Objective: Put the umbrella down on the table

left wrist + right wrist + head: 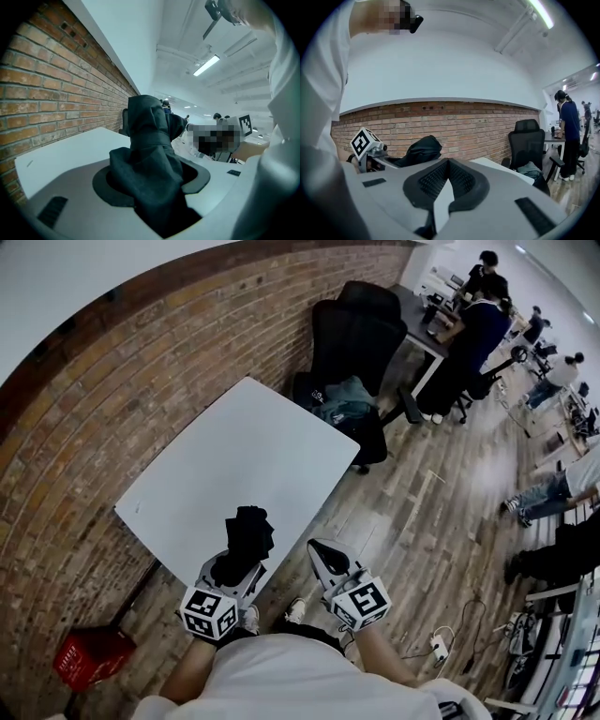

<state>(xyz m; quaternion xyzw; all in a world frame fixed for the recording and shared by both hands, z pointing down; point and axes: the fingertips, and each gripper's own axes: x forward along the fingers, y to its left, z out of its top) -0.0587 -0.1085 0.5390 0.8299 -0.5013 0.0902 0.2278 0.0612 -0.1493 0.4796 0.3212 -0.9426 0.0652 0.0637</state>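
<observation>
Left gripper (234, 570) jaws clamped on a folded black umbrella (248, 531); in the left gripper view the fabric bundle (150, 140) fills the gap between the jaws and sticks out past them. Right gripper (328, 559) jaws pressed together, nothing between them, confirmed in the right gripper view (446, 183). It sits just beside the left gripper, not touching the umbrella.

Umbrella is held over the near edge of the white table (234, 446); contact with the tabletop cannot be told. Tabletop bare apart from that. Table's left side runs close along the brick wall (112, 399), with a narrow strip of floor between them. Wood floor (422, 512) is open to the right of the table. Person stands at the table's near corner.

Two black office chairs (354, 329) at the table's far end; the nearer one carries a grey-teal cloth bundle (345, 399) on its seat. One red crate (89, 655) on the floor by the wall, left of the person; contents not readable. One white power strip (438, 645) with cable on the floor to the right.

Two people stand at a desk (427, 329) beyond the chairs, more people along the right edge. Counts: one umbrella, one table, two grippers.
</observation>
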